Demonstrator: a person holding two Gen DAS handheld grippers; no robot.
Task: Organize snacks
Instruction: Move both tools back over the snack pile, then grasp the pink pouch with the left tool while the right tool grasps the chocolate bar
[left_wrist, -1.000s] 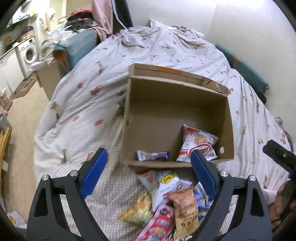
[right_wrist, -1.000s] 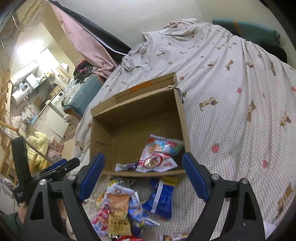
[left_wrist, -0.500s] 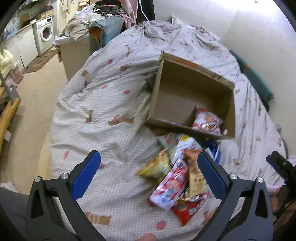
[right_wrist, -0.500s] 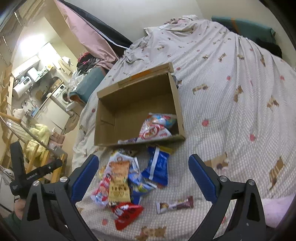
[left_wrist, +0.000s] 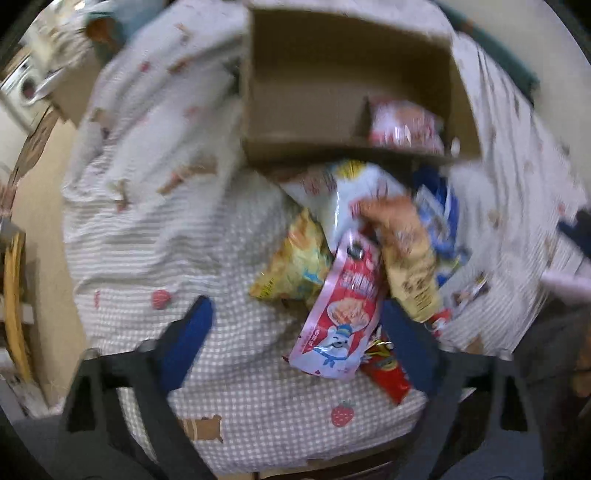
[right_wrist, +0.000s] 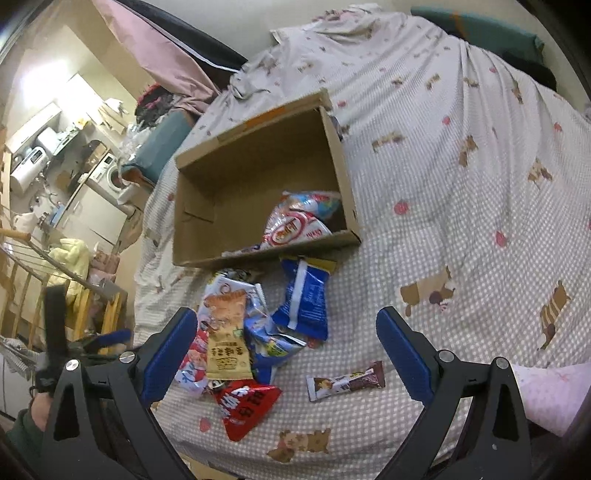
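Observation:
A pile of snack packets lies on the checked bedspread in front of an open cardboard box (right_wrist: 258, 177) (left_wrist: 332, 74) that holds a red-and-white bag (right_wrist: 295, 227). In the blurred left wrist view my left gripper (left_wrist: 295, 332) points steeply down over the pile, its jaws closing. The pink pouch (left_wrist: 341, 314) lies between the blue fingers, which do not press it. A yellow bag (left_wrist: 295, 266) and a tan packet (left_wrist: 406, 266) lie beside it. My right gripper (right_wrist: 286, 341) hangs open above the tan packet (right_wrist: 226, 332), blue bags (right_wrist: 306, 299), a red bag (right_wrist: 245, 406) and a chocolate bar (right_wrist: 345, 380).
The bed drops off at the left to a floor with a wooden drying rack (right_wrist: 55, 295), a washing machine (right_wrist: 109, 173) and kitchen units. A wall and a teal cushion (right_wrist: 491, 31) bound the far side. A pink sleeve (right_wrist: 554, 395) shows at lower right.
The left gripper dropped and tipped down onto the snack pile, its jaws narrowing from their widest. The right gripper drew back from the box, then held still, its jaws wider.

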